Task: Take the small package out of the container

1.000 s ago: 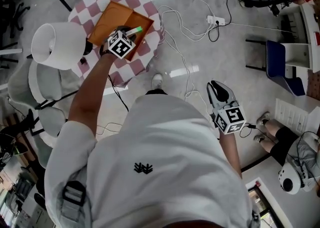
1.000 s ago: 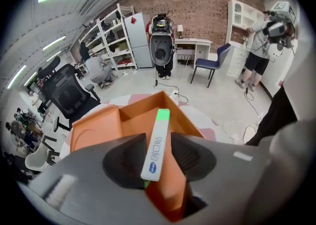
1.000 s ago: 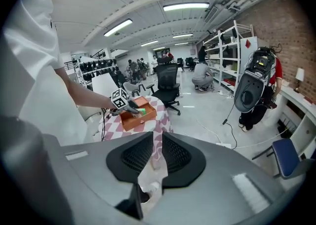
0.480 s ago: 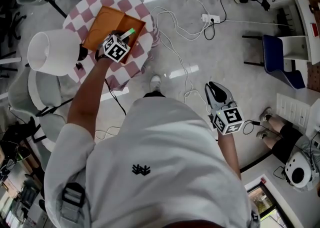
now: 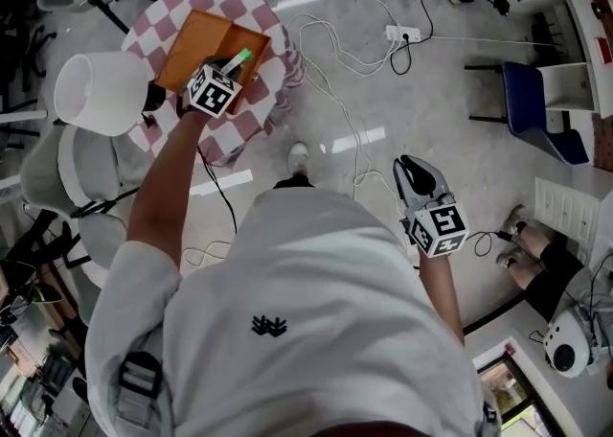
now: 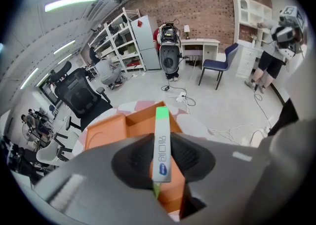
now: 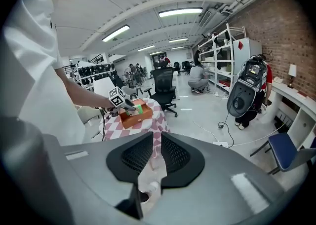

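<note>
Small package (image 6: 161, 152) is clamped edge-on between the pads of the left gripper (image 6: 162, 142), green end pointing away; it is held over the orange container (image 5: 190, 42), which is set on the checkered table (image 5: 244, 128); clearance of its lower end from the rim can't be told; right gripper (image 5: 419, 176) is held low, well apart from the table, jaws drawn together, nothing gripped.

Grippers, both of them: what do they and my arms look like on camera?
The left gripper and right gripper match: grey bodies, black ribbed jaw pads, each with a white cube of black square markers. White short-sleeved T-shirt; forearms bare.
</note>
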{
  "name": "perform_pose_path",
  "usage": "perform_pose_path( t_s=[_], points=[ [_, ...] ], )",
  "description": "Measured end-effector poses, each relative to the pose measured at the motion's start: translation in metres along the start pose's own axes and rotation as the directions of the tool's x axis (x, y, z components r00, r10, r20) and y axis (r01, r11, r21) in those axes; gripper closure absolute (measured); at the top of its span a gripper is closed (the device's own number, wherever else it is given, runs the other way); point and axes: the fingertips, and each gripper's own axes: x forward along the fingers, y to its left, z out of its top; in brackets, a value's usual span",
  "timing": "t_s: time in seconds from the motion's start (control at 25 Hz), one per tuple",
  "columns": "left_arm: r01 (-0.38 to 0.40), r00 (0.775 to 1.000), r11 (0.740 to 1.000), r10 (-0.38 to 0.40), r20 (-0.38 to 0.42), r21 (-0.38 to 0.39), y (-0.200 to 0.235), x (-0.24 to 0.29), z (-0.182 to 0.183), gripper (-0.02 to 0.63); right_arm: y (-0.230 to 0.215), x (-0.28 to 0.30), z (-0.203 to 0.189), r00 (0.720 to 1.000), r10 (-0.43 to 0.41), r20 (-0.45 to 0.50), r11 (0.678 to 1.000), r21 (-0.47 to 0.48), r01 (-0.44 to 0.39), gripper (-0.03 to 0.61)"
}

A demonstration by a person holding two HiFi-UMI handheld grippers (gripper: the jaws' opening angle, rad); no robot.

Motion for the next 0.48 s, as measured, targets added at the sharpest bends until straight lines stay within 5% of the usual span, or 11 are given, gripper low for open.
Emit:
perform_pose_path(
  t_s=[0.48],
  points=[
    [-0.05, 0.992, 0.993, 0.062, 0.107, -0.108, -0.042, -0.068, 0.04, 0.46, -0.009, -0.05, -0.022, 0.997, 0.056, 0.049, 0.998, -0.032, -0.054, 0.529]
  ],
)
